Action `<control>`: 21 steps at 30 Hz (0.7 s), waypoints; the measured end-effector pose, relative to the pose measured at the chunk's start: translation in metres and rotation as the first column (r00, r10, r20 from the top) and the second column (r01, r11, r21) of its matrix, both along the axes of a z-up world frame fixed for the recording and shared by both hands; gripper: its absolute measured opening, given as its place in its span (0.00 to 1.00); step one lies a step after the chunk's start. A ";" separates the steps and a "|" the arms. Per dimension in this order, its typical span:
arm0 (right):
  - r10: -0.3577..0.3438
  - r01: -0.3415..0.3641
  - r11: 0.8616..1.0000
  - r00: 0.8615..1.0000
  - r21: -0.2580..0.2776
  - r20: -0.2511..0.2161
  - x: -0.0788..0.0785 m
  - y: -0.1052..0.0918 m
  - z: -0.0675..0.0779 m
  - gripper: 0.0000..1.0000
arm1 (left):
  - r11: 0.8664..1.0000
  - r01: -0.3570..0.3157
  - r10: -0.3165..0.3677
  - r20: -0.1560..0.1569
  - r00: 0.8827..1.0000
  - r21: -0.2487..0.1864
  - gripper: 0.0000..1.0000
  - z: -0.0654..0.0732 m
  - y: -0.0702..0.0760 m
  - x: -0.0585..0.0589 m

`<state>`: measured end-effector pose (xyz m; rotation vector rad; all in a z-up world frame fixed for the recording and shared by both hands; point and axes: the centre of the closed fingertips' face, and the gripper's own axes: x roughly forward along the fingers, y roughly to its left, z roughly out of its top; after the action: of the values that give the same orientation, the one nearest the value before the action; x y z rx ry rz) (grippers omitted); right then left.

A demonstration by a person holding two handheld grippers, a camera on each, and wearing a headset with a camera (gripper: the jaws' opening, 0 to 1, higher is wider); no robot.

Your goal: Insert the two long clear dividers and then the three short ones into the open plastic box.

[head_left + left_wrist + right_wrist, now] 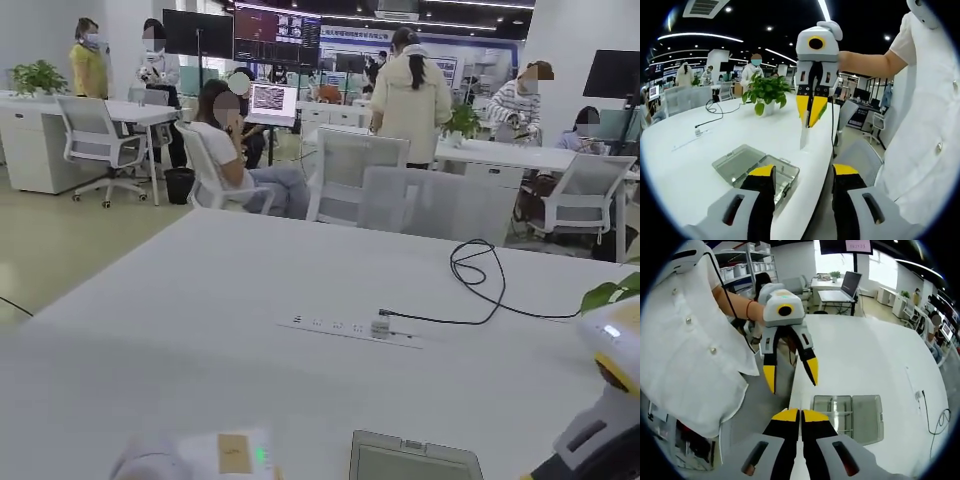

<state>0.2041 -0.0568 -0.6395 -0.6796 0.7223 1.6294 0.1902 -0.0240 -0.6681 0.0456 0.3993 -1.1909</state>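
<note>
Clear divider (pixel 804 135): thin, flat, see-through plastic strip, hanging on end in the air above the near edge of the table (pixel 700 165). Cannot tell whether it is a long or a short one. Its top end is pinched in the right gripper (pixel 810 117), well above the box and apart from it.

Open plastic box (pixel 785 167): clear, shallow, rectangular, rounded corners. It lies on the white table close to the edge nearest the person. Lid (pixel 737 162) folded flat onto the table beside the base. In the right gripper view the base shows thin ribs across it. Whether any divider already sits inside is too faint to tell.

Right gripper: white body, black jaws with yellow tips. Jaws pressed together on the divider, and in its own view the tips meet with no gap.

Left gripper (pixel 792 382): same build. Jaws spread wide, holding nothing, touching nothing, held in the air off the table edge beside the box.

Table: smooth matt white top with a rounded end. A potted plant (pixel 767 92) with green leaves stands farther along. A flat white power strip (pixel 350 328) lies in the surface, with a looped black cable (pixel 470 270) beyond it.
</note>
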 end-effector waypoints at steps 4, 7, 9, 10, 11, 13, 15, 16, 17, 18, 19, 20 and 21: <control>-0.020 0.020 1.000 1.000 -0.016 0.023 0.014 0.000 -0.011 0.03 | 0.998 -0.010 0.009 0.015 1.000 0.056 0.54 -0.012 0.008 0.002; -0.039 0.040 0.999 0.998 -0.026 0.039 0.026 0.001 -0.021 0.03 | 0.996 -0.014 0.013 0.016 1.000 0.085 0.60 -0.020 0.012 0.002; -0.051 0.052 0.998 0.997 -0.037 0.051 0.034 0.001 -0.029 0.03 | 0.995 -0.017 0.015 0.028 0.999 0.099 0.64 -0.025 0.015 0.003; -0.054 0.056 0.998 0.997 -0.039 0.052 0.036 0.001 -0.032 0.03 | 0.994 -0.019 0.016 0.028 0.999 0.105 0.69 -0.026 0.015 0.003; -0.064 0.066 0.997 0.997 -0.039 0.052 0.040 0.001 -0.037 0.03 | 0.993 -0.022 0.019 0.024 1.000 0.119 0.71 -0.030 0.017 0.003; -0.074 0.077 0.996 0.996 -0.044 0.052 0.045 0.001 -0.044 0.03 | 0.992 -0.021 0.018 0.026 1.000 0.126 0.76 -0.033 0.019 0.003; -0.084 0.086 0.995 0.995 -0.045 0.057 0.050 0.002 -0.051 0.03 | 0.992 -0.030 0.030 0.006 1.000 0.123 0.79 -0.036 0.021 0.004; -0.088 0.091 0.995 0.994 -0.047 0.056 0.052 0.003 -0.056 0.03 | 0.992 -0.033 0.033 0.001 0.999 0.123 0.80 -0.038 0.021 0.004; -0.091 0.094 0.994 0.994 -0.048 0.058 0.054 0.003 -0.059 0.03 | 0.991 -0.034 0.035 -0.002 0.999 0.126 0.81 -0.039 0.022 0.004; -0.092 0.096 0.994 0.994 -0.050 0.059 0.056 0.004 -0.064 0.03 | 0.991 -0.038 0.039 -0.006 0.999 0.129 0.82 -0.041 0.023 0.005; -0.092 0.095 0.994 0.994 -0.052 0.061 0.057 0.004 -0.068 0.03 | 0.991 -0.040 0.041 -0.007 0.999 0.128 0.84 -0.041 0.023 0.005; -0.092 0.096 0.994 0.994 -0.055 0.065 0.059 0.005 -0.073 0.03 | 0.991 -0.044 0.046 -0.011 0.999 0.126 0.86 -0.042 0.024 0.005; -0.096 0.099 0.993 0.993 -0.056 0.064 0.061 0.005 -0.077 0.03 | 0.991 -0.047 0.050 -0.020 0.999 0.125 0.88 -0.043 0.024 0.006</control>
<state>0.2648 -0.0513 -0.7162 -0.7224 0.7498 1.4966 0.1958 0.0001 -0.7114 0.1297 0.4921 -1.1185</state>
